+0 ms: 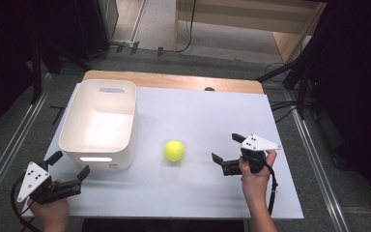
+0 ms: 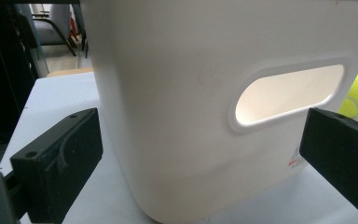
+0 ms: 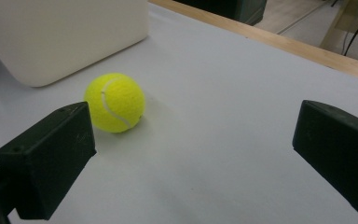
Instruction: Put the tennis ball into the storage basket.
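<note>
clutter is sparse on the white worktop (image 1: pixel 198 193): a white plastic bin (image 1: pixel 99 123) stands at the left, and a yellow tennis ball (image 1: pixel 174 150) lies near the middle, just right of the bin and apart from it. a strip of bare wood edges the far side of the worktop, and dark stands and cables crowd the grey floor around it.

the left gripper (image 1: pixel 67 169), held in the person's left hand (image 1: pixel 50 210) at the near left corner, points at the bin's near wall; its fingers (image 2: pixel 58 163) stand wide apart with nothing between them, and in the left gripper view that wall blocks most of the scene, the ball peeking past its right edge. the right gripper (image 1: pixel 228 147), in the right hand (image 1: pixel 253 179), sits right of the ball and faces it across bare worktop, its fingers (image 3: pixel 46 158) also spread wide and empty.

the bin is smooth, matte, rounded at its corners, tapering toward the base, with an oblong handle slot in each end wall and a small label low on the near one. the ball is fuzzy felt with a curved white seam. the finger pads are blocky, black and matte.
</note>
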Demonstrator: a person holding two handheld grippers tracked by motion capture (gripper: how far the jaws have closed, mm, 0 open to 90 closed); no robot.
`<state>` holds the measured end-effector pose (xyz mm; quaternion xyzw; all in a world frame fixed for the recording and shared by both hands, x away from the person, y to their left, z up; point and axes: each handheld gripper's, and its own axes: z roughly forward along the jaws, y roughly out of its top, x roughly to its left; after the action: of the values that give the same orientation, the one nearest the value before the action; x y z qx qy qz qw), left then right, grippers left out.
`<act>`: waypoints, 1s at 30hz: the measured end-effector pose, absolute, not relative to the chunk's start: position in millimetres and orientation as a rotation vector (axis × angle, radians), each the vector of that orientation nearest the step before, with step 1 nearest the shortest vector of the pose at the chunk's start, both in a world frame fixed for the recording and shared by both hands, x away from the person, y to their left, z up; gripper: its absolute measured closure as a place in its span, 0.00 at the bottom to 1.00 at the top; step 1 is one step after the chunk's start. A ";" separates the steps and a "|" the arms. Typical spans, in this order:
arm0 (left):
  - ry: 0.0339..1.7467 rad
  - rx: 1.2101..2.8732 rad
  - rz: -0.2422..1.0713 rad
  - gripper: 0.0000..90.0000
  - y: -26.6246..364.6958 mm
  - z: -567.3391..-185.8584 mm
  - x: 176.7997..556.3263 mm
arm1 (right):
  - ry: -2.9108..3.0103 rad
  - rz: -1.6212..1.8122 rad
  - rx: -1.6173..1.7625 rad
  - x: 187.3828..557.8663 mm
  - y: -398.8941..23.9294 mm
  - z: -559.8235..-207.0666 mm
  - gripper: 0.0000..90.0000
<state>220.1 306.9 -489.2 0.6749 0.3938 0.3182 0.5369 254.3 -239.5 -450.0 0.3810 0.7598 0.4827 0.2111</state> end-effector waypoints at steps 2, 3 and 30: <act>0.935 1.604 0.757 0.00 307.1 -489.3 220.0 | 2.119 1.339 1.056 255.5 -237.2 -449.6 0.00; 0.934 1.601 0.761 0.00 307.6 -489.1 219.7 | 2.141 1.332 1.040 258.4 -231.9 -449.2 0.00; 0.938 1.586 0.760 0.00 308.3 -489.0 219.1 | 2.282 1.305 0.975 287.5 -191.0 -444.4 0.00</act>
<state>219.1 308.3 -489.0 0.6683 0.3949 0.3200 0.5432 287.5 -191.0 -444.4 0.3429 0.8024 0.4587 0.1680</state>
